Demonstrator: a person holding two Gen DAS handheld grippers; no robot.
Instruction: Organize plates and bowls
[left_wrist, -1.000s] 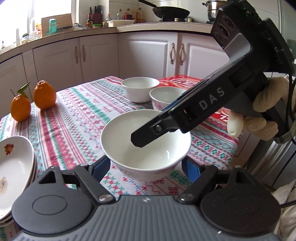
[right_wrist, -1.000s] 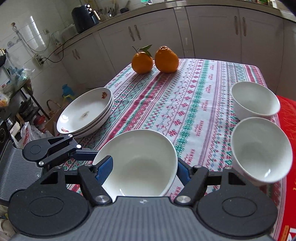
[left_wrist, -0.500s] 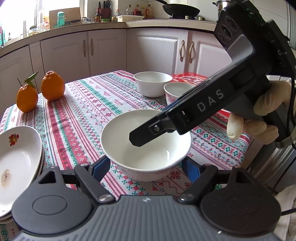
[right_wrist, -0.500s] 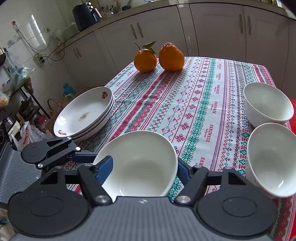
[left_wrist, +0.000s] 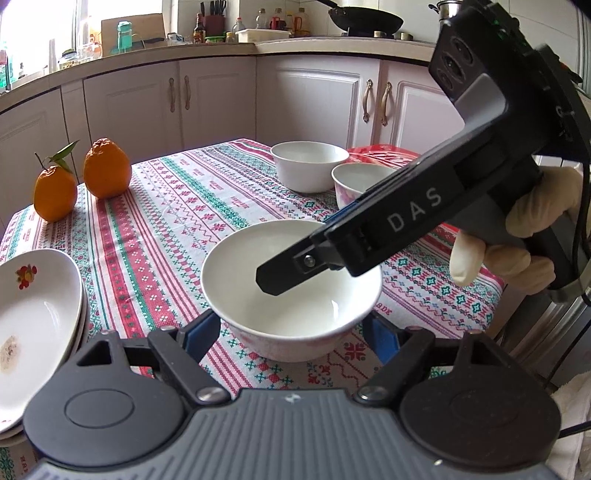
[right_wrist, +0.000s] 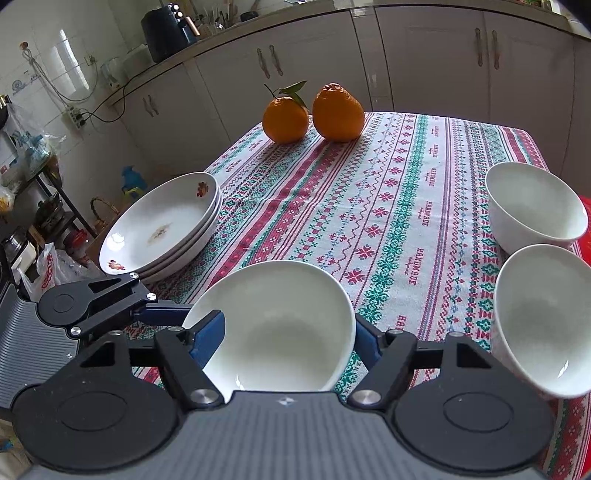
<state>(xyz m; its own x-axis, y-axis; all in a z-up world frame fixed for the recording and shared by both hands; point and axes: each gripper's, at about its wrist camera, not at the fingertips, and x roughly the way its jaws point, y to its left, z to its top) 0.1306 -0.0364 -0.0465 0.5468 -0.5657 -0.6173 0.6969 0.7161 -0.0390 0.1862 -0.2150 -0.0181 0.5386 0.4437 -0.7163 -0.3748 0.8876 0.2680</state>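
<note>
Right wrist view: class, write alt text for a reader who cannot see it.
A white bowl sits between the right gripper fingers on a patterned tablecloth. Stacked plates lie left, two oranges behind, two more bowls right.

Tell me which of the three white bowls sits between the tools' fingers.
The nearest white ceramic bowl, alone at the table's near edge: both the left tool and right tool straddle it. The other two bowls stand untouched at the right.

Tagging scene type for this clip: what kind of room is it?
Most likely a home kitchen with a dining table. A wok sits on the far counter, white cabinets run under it, and bowls and stacked plates sit on a patterned tablecloth.
</note>
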